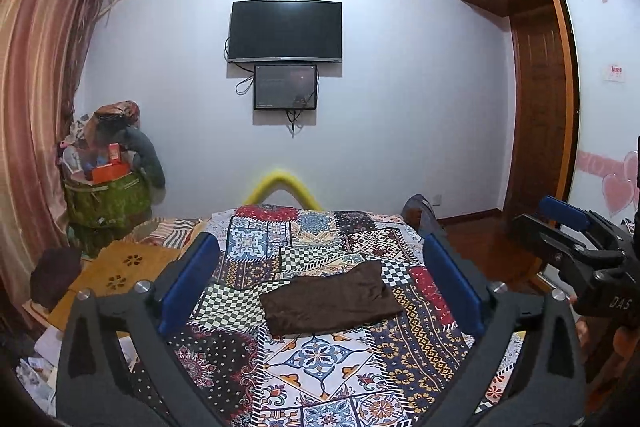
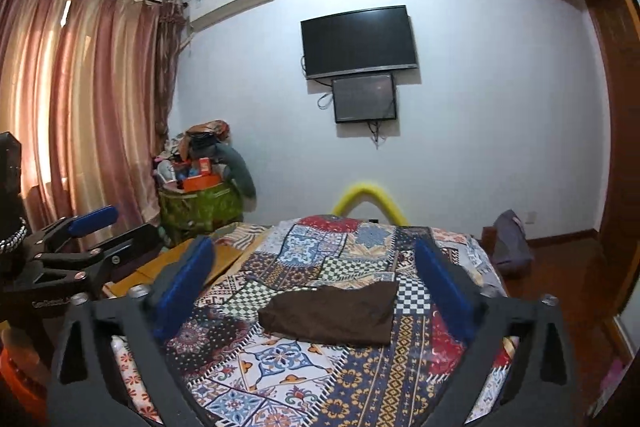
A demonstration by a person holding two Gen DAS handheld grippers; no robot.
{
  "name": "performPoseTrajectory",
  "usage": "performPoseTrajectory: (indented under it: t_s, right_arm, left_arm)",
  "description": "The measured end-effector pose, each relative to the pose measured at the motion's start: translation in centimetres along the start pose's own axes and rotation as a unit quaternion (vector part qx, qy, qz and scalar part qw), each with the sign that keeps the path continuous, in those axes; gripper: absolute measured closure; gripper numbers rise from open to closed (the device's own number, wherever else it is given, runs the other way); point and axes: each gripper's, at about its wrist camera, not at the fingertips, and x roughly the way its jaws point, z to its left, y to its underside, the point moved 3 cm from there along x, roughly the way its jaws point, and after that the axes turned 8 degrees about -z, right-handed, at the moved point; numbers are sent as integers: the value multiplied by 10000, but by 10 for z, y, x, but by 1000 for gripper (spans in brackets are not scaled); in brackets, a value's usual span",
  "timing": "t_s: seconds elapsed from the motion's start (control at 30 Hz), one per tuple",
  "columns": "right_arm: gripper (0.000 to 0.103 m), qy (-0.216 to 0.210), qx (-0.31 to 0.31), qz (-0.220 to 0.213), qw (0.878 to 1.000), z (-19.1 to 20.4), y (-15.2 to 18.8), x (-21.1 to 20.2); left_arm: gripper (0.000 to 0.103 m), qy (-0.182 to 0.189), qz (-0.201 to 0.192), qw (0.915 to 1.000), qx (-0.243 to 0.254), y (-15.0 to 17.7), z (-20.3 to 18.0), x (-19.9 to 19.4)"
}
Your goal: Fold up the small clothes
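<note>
The brown garment [image 1: 332,301] lies folded on the patterned bed [image 1: 320,359]. The left claw [image 1: 320,279] and right claw [image 2: 316,279] hover wide open, holding nothing.

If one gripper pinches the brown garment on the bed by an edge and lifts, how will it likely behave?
The brown garment lies flat in soft layers, so it will probably droop and unfold from a single pinch. It looks thin, so likely light. Pushed, it would probably bunch against the patterned bedspread rather than slide.
</note>
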Motion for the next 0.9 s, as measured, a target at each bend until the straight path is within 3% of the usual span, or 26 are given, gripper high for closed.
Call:
performPoseTrajectory:
  t_s: [0.9]
  right_arm:
    - [0, 157, -94, 128, 9998, 1, 9, -12]
  left_arm:
    - [0, -45, -6, 9999, -146, 6, 0, -1]
